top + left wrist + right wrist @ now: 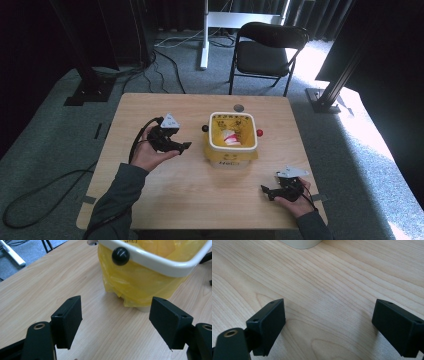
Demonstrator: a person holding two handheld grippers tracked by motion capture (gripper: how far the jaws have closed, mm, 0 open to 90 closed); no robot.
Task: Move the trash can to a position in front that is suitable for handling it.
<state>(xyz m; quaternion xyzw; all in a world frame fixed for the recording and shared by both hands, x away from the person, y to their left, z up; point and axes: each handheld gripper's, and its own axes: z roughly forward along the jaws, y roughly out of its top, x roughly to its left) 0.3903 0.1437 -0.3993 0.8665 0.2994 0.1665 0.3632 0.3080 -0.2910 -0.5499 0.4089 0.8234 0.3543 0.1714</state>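
Light wooden desk [165,200], square top, grey carpet around it. Near the centre stands a small white-rimmed bin lined with a yellow plastic bag [232,137]; something white and red lies inside, too small to make out. A black round knob [205,128] sits on the bin's left side, a red round knob [259,132] on its right.

Left gripper [186,145]: held in the left hand, just beside the bin's left side, not touching it. Jaws spread wide, nothing between them. In the left gripper view the bin [155,262] and black knob [120,255] lie ahead of the jaws, yellow liner crumpled down the wall.

Right gripper [264,189]: low over the desk's near right part, well apart from the bin. Jaws wide, empty; bare wood grain [324,290] between them.

Black folding chair [267,47] behind the desk.
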